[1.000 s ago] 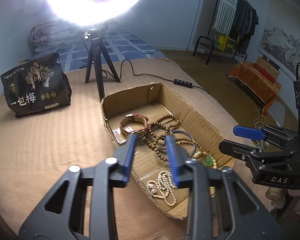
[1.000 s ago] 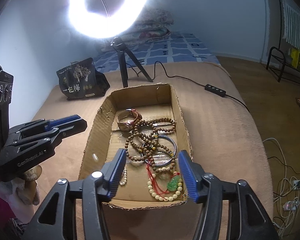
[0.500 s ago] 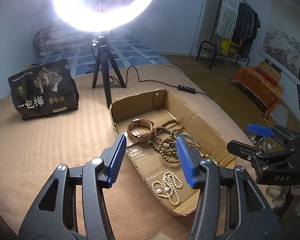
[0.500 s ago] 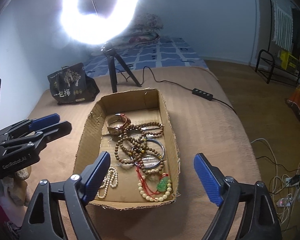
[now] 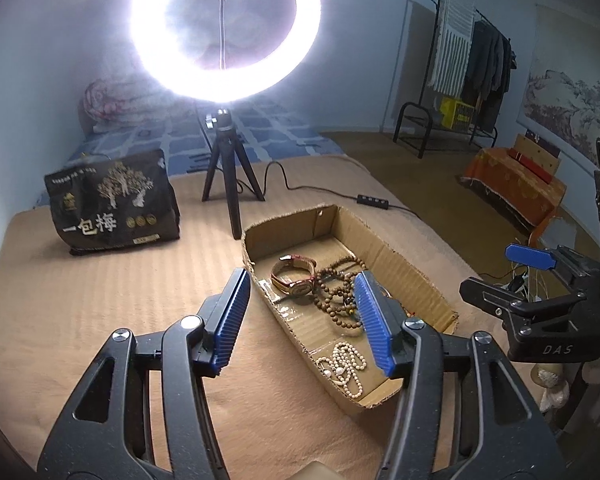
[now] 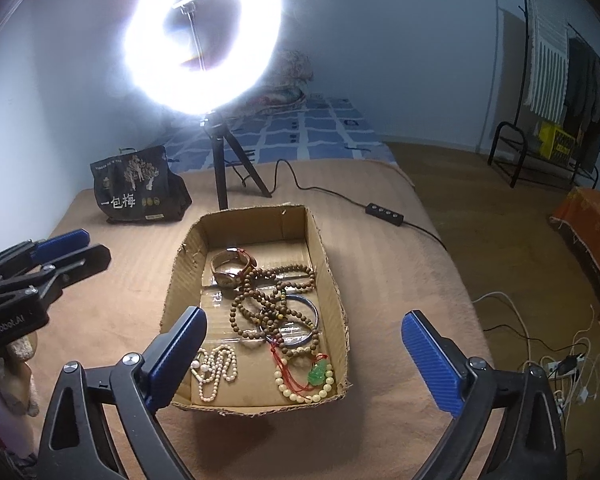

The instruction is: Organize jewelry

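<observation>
Left wrist view. Left tongs (image 5: 305, 320) lower centre, empty, jaws opening, about half spread, wider than a second ago. Tips framing the near left wall of the box (image 5: 403, 268), clear above it rather than down among the beads as before. Box right of centre on the tan bed (image 5: 80, 300). Inside: watch (image 5: 294, 276) at the far end, brown beads (image 5: 335, 300) mid-box, pearl strand (image 5: 345, 368) at the near end. Right tongs at right edge, nothing in them. Ring light (image 5: 226, 32) upper centre; black bag (image 5: 112, 204) left.

Right wrist view. Right tongs (image 6: 303, 354) lower frame, jaws opening, nearly full spread, far wider than a second ago, empty. Box centre of frame, between the blue pads but below them, untouched. Pearl strand lower left of box; jade bracelet (image 6: 307, 380) lower right; bangle (image 6: 303, 320) under the brown beads; watch at the far end.

Reading: all jewelry in the box, both tongs let go and backed off upward. Likely a drop-off finished, task near done.
</observation>
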A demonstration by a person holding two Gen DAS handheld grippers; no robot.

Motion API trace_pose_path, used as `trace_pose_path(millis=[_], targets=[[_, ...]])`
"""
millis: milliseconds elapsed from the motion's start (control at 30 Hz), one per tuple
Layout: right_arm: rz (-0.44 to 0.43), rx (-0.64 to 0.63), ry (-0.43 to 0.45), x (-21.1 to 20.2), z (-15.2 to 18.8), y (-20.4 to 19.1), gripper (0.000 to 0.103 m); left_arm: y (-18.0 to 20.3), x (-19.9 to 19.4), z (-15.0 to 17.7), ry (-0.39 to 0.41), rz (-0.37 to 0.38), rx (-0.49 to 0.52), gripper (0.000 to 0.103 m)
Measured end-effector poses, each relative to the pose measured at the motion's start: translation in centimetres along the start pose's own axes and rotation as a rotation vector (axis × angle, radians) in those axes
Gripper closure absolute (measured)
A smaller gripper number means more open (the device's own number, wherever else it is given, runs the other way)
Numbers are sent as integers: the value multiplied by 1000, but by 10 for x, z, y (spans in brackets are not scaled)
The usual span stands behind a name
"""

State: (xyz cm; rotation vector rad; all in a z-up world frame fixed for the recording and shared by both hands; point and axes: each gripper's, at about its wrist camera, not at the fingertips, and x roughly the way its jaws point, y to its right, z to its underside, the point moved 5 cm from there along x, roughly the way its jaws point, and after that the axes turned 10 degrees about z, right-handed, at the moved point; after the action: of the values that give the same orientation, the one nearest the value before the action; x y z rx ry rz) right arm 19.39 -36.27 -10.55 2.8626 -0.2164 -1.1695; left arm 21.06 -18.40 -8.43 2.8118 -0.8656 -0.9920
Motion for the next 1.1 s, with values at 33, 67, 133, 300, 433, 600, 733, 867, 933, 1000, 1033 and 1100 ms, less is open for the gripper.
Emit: trace_pose_path(millis=[33,67,133,300,433,600,733,867,933,1000,1033,1100], targets=[[6,-5,7,-4,0,-1,3,0,-4,-1,8,0,3,45],[11,-9,13,-8,-1,-2,3,1,-11,-1,18,0,7,45],[23,-17,30,-16,-2,-3,2,2,-20,-2,29,1,9,44],[42,-13,67,-37,-3,-5,1,7,-44,-2,58,5,23,44],[59,-6,96,-55,-3,-6,0,12,-62,0,80,4,35,41],[99,6,137,-80,-1,-6,0,18,-83,2,106,3,46,36],[134,35,167,-98,2,-4,0,22,-96,4,117,2,53,34],[145,73,189,-112,7,-2,0,25,-108,9,127,4,57,29],[156,87,204,-117,9,-2,0,27,-113,12,129,2,64,28],[170,85,223,-123,11,-3,0,30,-118,15,134,-3,74,25],[174,82,229,-125,12,-4,0,31,-120,16,138,-5,79,22],[174,80,242,-129,13,-6,0,33,-124,19,145,-13,93,16]])
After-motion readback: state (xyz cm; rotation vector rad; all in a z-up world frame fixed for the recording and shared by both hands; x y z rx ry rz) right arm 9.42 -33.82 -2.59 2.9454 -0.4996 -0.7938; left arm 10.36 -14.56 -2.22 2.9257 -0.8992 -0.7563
